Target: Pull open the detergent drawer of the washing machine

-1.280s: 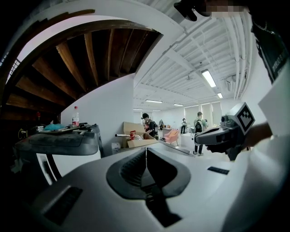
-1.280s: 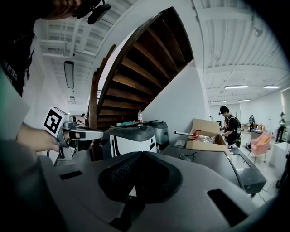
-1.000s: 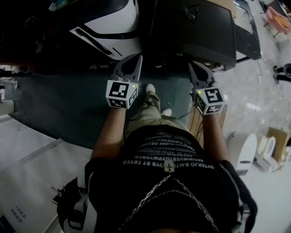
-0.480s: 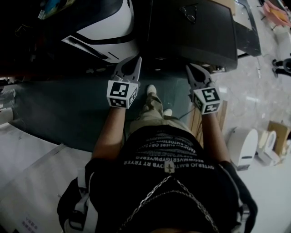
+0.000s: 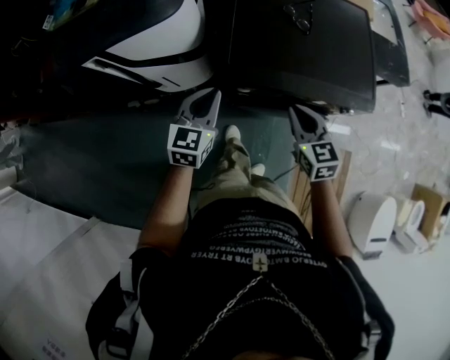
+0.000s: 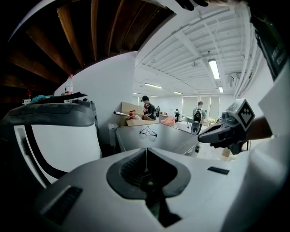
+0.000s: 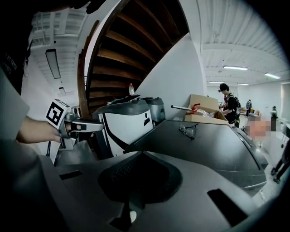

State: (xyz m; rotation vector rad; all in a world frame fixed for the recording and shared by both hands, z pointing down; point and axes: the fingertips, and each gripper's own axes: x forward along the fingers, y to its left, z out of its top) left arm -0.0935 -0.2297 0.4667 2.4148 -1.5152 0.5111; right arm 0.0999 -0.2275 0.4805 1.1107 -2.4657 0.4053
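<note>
Two machines stand ahead of me: a white one with a black stripe and dark lid [image 5: 158, 46] [image 6: 54, 140] [image 7: 124, 122], and a dark flat-topped one [image 5: 309, 49] [image 7: 204, 145] to its right. No detergent drawer shows in any view. My left gripper [image 5: 209, 98] [image 6: 146, 154] is shut and empty, pointing at the gap between the machines. My right gripper [image 5: 300, 114] [image 7: 142, 154] is also shut with nothing in it, just short of the dark machine's front edge. Each gripper shows in the other's view: the right gripper [image 6: 213, 135], the left gripper [image 7: 97, 127].
A pair of glasses [image 5: 299, 15] [image 7: 188, 130] lies on the dark top. A bottle [image 6: 69, 84] stands on the white machine. A wooden stair underside [image 7: 136, 41] hangs overhead. A dark mat [image 5: 98, 169] covers the floor; a white device [image 5: 371, 223] and boxes sit at the right. People stand far behind.
Both grippers have come down a little and nearer the machines, which now fill more of the head view. Both pairs of jaws stay shut.
</note>
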